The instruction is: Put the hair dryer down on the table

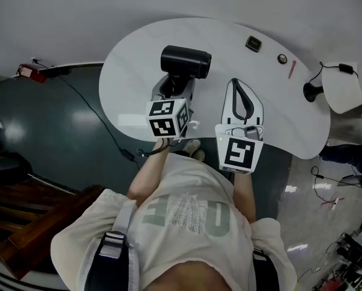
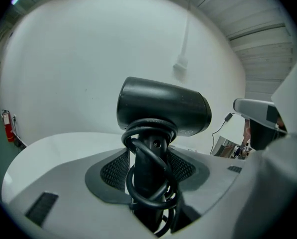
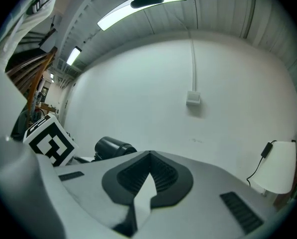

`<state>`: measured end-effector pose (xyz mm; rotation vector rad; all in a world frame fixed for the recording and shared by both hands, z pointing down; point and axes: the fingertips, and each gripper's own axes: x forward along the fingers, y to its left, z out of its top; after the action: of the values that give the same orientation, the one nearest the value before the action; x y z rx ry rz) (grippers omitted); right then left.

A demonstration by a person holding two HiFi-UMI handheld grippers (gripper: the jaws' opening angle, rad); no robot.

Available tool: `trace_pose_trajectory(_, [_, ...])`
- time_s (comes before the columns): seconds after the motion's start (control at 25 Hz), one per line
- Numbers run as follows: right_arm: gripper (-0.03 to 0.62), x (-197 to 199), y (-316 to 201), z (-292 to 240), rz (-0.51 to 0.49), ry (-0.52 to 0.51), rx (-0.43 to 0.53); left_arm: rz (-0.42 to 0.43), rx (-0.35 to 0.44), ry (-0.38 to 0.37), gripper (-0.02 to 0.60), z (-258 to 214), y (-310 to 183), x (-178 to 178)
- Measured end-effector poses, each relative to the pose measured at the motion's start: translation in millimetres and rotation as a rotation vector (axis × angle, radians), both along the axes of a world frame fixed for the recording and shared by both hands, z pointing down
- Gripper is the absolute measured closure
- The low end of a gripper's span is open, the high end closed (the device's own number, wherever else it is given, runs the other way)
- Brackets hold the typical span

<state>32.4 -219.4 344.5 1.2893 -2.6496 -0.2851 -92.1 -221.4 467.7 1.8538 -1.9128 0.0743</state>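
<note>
White and kidney-shaped, the table (image 1: 132,65) stands against a plain white wall (image 2: 88,59), with dark green floor (image 1: 47,132) at its near side. Over it the left claw (image 1: 175,88) holds the hair dryer (image 1: 185,61): its jaws stand partly apart and clamp the black handle from both sides. In the left gripper view that handle runs straight down the middle of the left claw (image 2: 150,156), and the black cord (image 2: 149,185) is looped around it in several turns between the ribbed pads. The barrel (image 2: 163,106) sits crosswise just past the jaw tips, its ends pointing out to either side of the claw. Whether any part of the dryer touches the tabletop cannot be told. The right claw (image 1: 234,82) hovers just to the right of the left one, also over the table, its jaws brought together at the tips with nothing between them, as the right gripper view of the right claw (image 3: 149,154) confirms. From there the hair dryer (image 3: 113,147) lies off to the left and a little ahead, apart from it. Farther to the right of that claw a white lamp (image 1: 347,87) stands at the table's end, while a red pen (image 1: 292,69) and a small dark box (image 1: 253,43) lie ahead of it
</note>
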Motion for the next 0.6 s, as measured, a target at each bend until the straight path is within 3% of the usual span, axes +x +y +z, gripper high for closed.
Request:
trace_pose_trajectory(0.24, [0.591,-8.9,-5.7,26.0,0.009,0.043,-0.068,-0.004,-0.146,0.06,0.348,50.9,-3.1,-12.4])
trace_pose_trajectory(0.4, [0.591,-8.2,-10.2,41.8,0.022,0.066,-0.114,0.011,-0.242,0.011,0.347,79.3,-3.4,-15.4])
trace_pose_trajectory(0.6, [0.591,-9.5,-14.6,54.2,0.031,0.099,-0.129,0.028,-0.317,0.017,0.347,103.4,-7.7,-13.5])
